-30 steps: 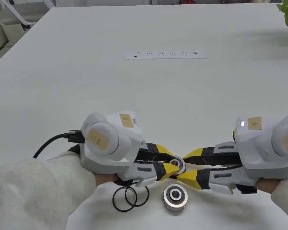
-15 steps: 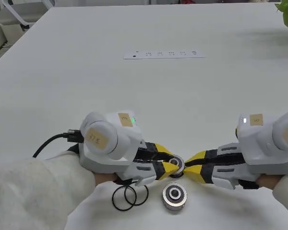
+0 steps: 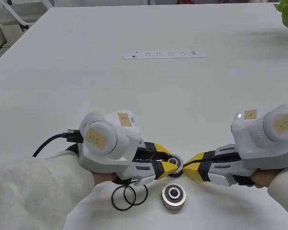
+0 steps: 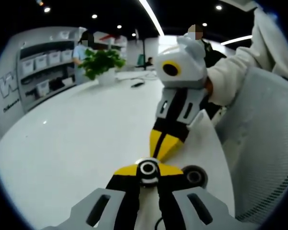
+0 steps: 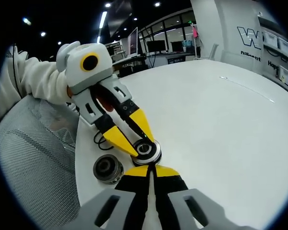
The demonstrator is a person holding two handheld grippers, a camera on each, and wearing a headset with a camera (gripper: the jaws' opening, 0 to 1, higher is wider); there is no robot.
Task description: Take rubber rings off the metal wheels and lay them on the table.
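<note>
My left gripper [image 3: 172, 164] [image 4: 148, 170] is shut on a small metal wheel [image 3: 175, 164] [image 4: 148, 168] [image 5: 147, 150], held just above the table. A black rubber ring [image 5: 156, 154] runs round that wheel's rim. My right gripper [image 3: 186, 168] [image 5: 149, 168] comes in from the right, its yellow jaws closed tight on the ring at the wheel's near edge. A second metal wheel [image 3: 174, 195] [image 4: 195, 176] [image 5: 108, 168] lies flat on the table just in front of both grippers. Two loose black rubber rings [image 3: 129, 195] lie overlapping to its left, under my left gripper.
The white table [image 3: 149, 96] stretches far ahead. A paper strip with small marks [image 3: 164, 54] lies at its middle back. A black cable [image 3: 50, 143] trails from my left gripper. A green plant [image 4: 102, 62] stands at the far right corner.
My right gripper has rolled and lifted at its body, while its tips stay at the wheel. The left gripper and the things on the table have stayed put.
</note>
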